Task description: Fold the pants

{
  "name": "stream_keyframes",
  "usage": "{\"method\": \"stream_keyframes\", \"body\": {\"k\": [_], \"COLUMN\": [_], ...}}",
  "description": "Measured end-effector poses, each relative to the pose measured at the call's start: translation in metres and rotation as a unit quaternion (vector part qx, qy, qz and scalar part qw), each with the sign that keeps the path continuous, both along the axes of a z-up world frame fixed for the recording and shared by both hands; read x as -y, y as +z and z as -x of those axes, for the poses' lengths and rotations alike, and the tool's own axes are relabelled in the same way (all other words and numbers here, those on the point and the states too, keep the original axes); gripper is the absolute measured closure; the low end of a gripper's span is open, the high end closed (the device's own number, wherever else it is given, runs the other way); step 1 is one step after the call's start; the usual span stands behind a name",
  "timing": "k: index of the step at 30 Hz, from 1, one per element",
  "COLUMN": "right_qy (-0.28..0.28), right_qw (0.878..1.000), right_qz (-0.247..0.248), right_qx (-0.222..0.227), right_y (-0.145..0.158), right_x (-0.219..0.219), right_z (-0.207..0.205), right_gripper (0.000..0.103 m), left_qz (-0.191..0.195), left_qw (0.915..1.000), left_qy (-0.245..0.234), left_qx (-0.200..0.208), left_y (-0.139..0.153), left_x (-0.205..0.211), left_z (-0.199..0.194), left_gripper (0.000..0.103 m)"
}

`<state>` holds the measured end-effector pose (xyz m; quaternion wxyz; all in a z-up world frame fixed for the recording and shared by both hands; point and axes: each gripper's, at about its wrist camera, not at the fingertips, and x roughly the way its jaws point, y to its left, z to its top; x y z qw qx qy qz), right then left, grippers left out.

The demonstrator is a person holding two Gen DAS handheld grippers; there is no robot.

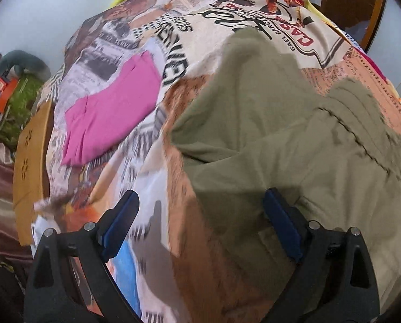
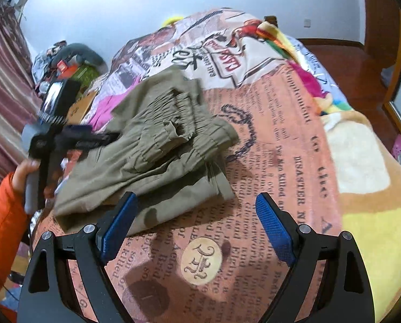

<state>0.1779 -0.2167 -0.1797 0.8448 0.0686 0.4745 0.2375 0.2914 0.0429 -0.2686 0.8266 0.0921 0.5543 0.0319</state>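
Olive-green pants (image 2: 157, 156) lie folded in a bundle on the printed bedspread (image 2: 281, 140), elastic waistband on top. In the left wrist view the pants (image 1: 294, 140) fill the right half. My left gripper (image 1: 200, 207) is open and empty, hovering over the pants' left edge; it also shows blurred in the right wrist view (image 2: 87, 137), held by a hand in an orange sleeve. My right gripper (image 2: 195, 207) is open and empty, just above the pants' near corner.
A folded pink garment (image 1: 111, 107) lies on the bed left of the pants. A colourful plush blanket (image 2: 321, 91) lies at the right. A wooden bed frame (image 2: 375, 62) stands behind. A cluttered side area (image 2: 65, 64) is at the left.
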Motion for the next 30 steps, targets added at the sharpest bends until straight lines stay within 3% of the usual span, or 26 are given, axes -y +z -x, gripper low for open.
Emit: {"method": "stream_keyframes", "body": {"k": [10,14,19,26,30], "right_qy": [0.003,0.016,0.024,0.023,0.039], "right_qw": [0.999,0.999,0.999,0.999,0.999], "right_qz": [-0.002,0.002,-0.003,-0.02,-0.02], "right_qx": [0.038,0.05,0.029,-0.026,-0.031], "right_y": [0.024,0.025,0.013,-0.015,-0.019], "right_x": [-0.008,-0.021,-0.031,-0.037,-0.039], "right_z": [0.006,0.01,0.01,0.009,0.011], "right_gripper": [0.015,0.015,0.015,0.016,0.021], "left_qz": [0.084,0.092,0.11,0.123,0.116], "left_qw": [0.9957,0.9949,0.9933,0.986,0.9872], "left_qy": [0.038,0.039,0.013,0.081,0.099], "left_qx": [0.002,0.019,0.032,0.078,0.046], "left_y": [0.011,0.016,0.028,0.05,0.028], "left_x": [-0.018,-0.009,-0.003,-0.054,-0.07], "left_z": [0.071,0.089,0.105,0.113,0.108], "left_gripper": [0.008,0.008,0.008,0.008,0.008]}}
